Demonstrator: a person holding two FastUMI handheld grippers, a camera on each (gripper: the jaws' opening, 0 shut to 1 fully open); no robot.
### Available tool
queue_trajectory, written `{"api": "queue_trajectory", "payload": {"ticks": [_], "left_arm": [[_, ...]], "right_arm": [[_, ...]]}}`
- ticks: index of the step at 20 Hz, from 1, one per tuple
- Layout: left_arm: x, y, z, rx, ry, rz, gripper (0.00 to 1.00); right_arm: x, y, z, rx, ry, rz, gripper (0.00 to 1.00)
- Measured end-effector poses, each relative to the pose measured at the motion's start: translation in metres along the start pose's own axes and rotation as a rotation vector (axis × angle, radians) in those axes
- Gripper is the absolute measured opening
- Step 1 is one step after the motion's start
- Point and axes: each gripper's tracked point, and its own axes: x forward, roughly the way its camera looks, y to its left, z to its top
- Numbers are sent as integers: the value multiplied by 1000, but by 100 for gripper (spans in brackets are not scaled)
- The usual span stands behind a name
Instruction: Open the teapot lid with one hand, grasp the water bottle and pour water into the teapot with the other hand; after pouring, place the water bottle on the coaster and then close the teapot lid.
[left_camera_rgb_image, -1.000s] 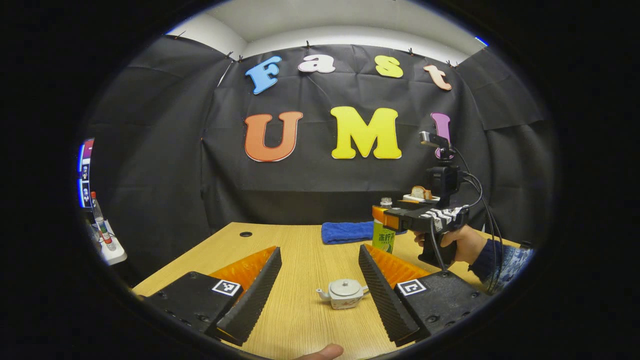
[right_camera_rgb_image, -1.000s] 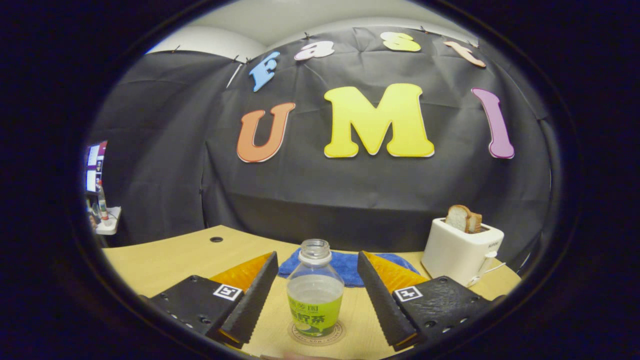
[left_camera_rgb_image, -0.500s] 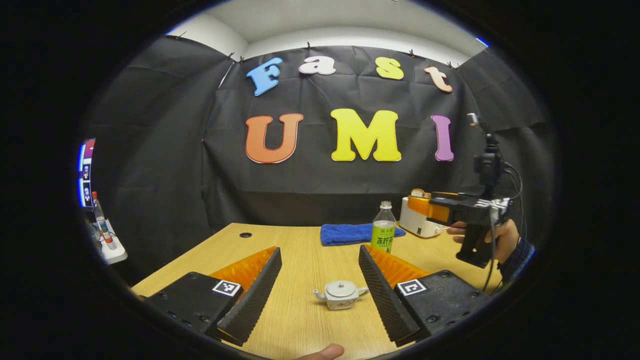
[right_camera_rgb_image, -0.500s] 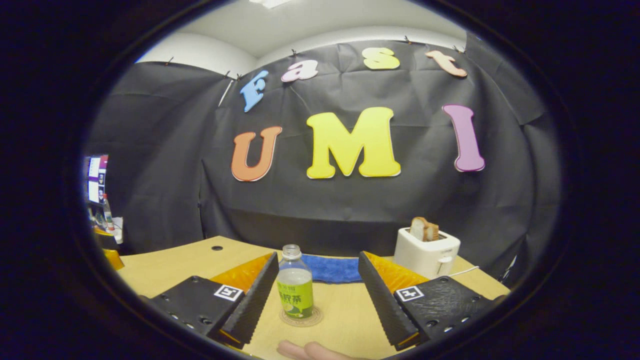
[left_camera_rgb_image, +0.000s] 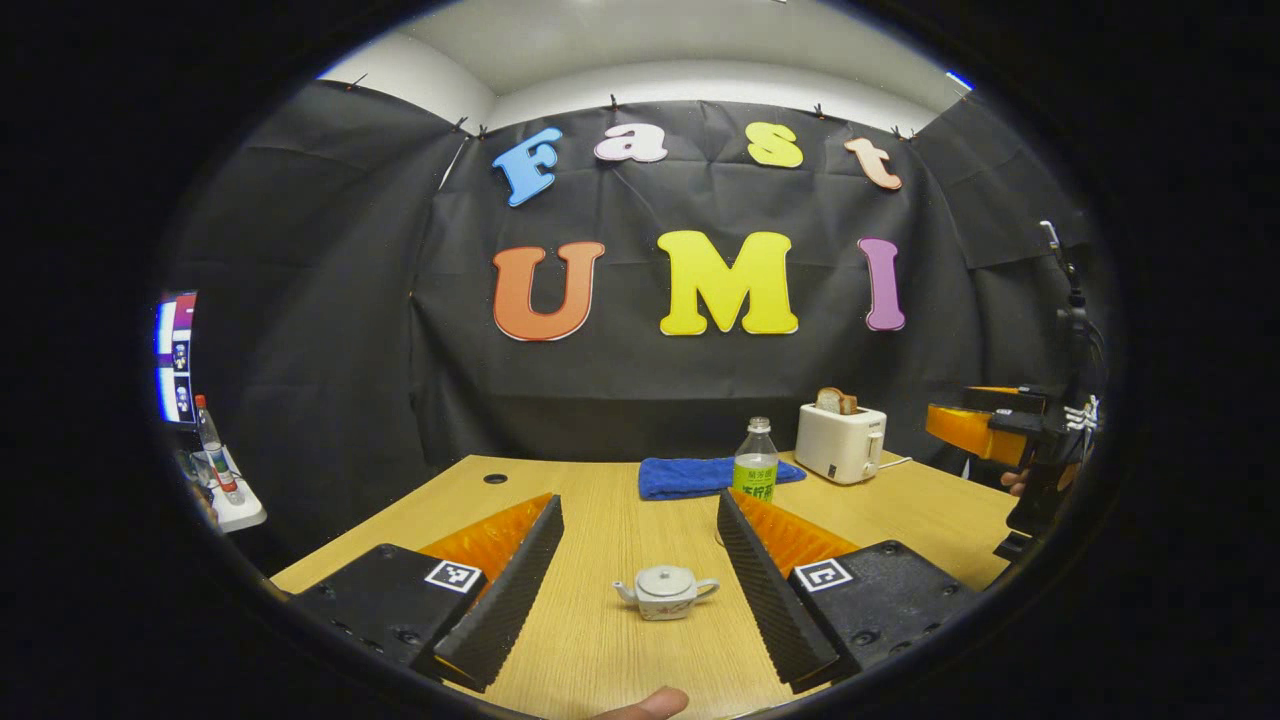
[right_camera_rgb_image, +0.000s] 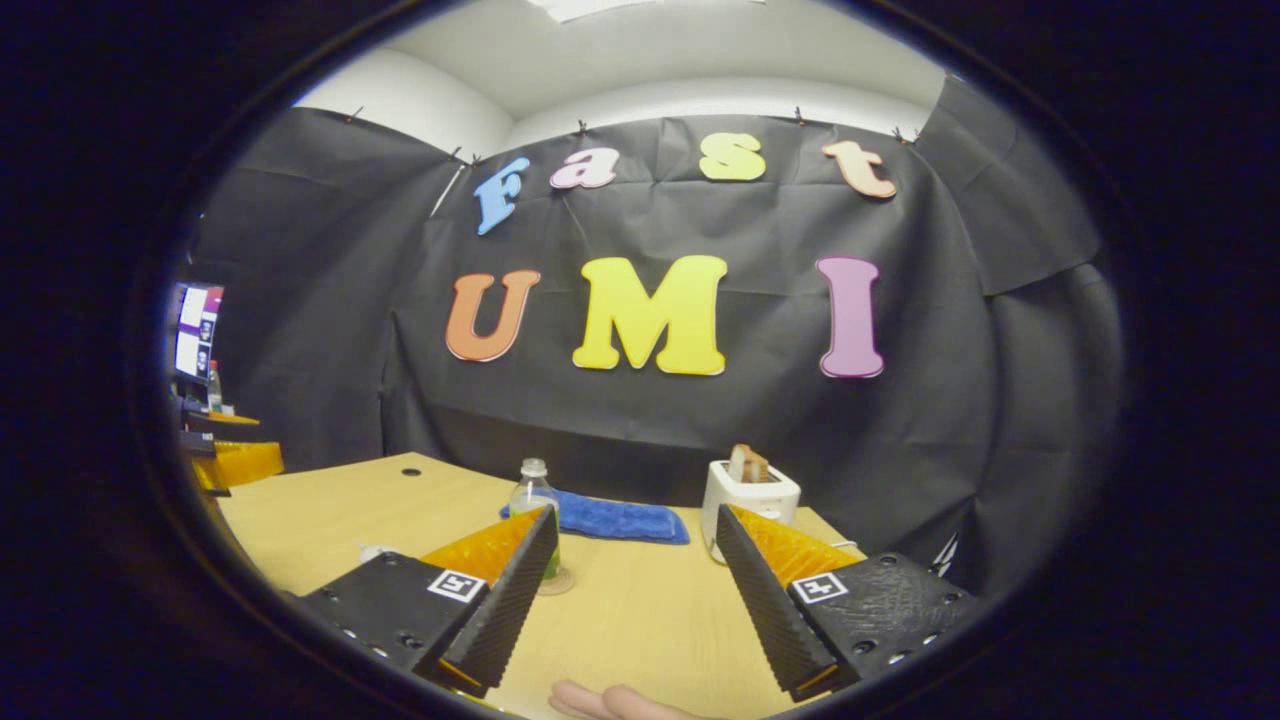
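In the left gripper view, the left gripper (left_camera_rgb_image: 640, 580) is seen at the bottom with its two fingers spread wide apart, and nothing is held between them. The teapot (left_camera_rgb_image: 665, 592) is placed on the wooden table (left_camera_rgb_image: 600, 500), in the gap between the two fingers but touching neither of them. Its lid (left_camera_rgb_image: 667, 578) is seated on the pot, the spout is turned to the left side of this view and the handle to the right.

Farther back on the table the water bottle (left_camera_rgb_image: 756, 473) is standing upright, without cap, just in front of a blue cloth (left_camera_rgb_image: 700, 474). A white toaster (left_camera_rgb_image: 840, 444) with bread slices in it is seen to the right of the bottle. At the right edge of this view the right gripper (left_camera_rgb_image: 975, 425) is held above the table edge, well apart from the bottle.

In the right gripper view, the right gripper (right_camera_rgb_image: 637, 590) is also released: its fingers are wide apart and only bare table is seen between them. The water bottle (right_camera_rgb_image: 533, 500) is partly hidden behind the left finger, and it is set on the round coaster (right_camera_rgb_image: 556, 583), whose rim is visible beside that finger. The blue cloth (right_camera_rgb_image: 620, 520) lies behind the bottle, and the toaster (right_camera_rgb_image: 748, 492) is seen behind the other finger.
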Motion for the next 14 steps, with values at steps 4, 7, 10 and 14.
{"api": "queue_trajectory", "payload": {"ticks": [4, 7, 10, 14], "left_arm": [[0, -13, -6, 9, 16, 9, 97], [4, -22, -11, -19, 23, 20, 97], [8, -29, -14, -8, 20, 21, 98], [10, -28, -17, 11, 20, 32, 97]], "right_arm": [[-34, -21, -24, 27, 14, -26, 93], [-41, -27, -33, 18, -4, 16, 95], [-37, -37, -34, 0, -13, -3, 95], [-31, -33, -49, -16, 26, -6, 95]]}}
